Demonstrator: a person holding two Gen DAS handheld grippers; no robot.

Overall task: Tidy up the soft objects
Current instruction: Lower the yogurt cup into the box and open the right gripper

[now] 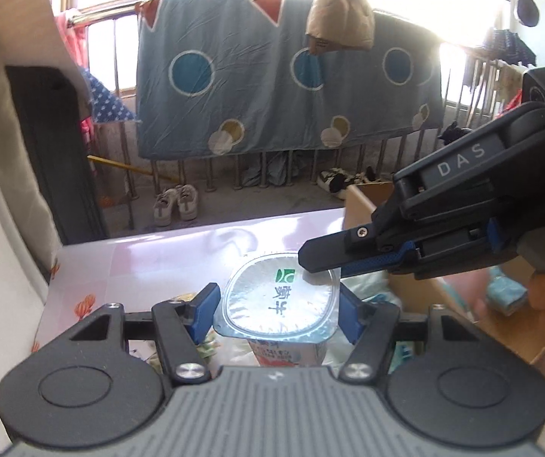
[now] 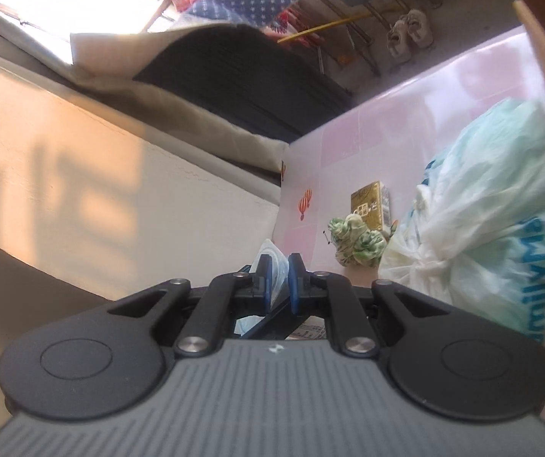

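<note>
Holding a foil-lidded yogurt cup [image 1: 278, 299] above the pink tablecloth [image 1: 150, 255], the left gripper [image 1: 278, 308] has its blue pads clamped on the cup's two sides. The right gripper [image 1: 323, 262] is pinched together on the lid's edge tab; its wrist view shows the foil caught between the closed pads [image 2: 264, 278]. A cardboard box [image 1: 363, 205] stands to the right.

Risks, judged: pulling the tab could peel the seal and spill the contents; squeezing harder could buckle the thin walls; uneven motion of the two hands could twist the cup out of the side grip.
</note>
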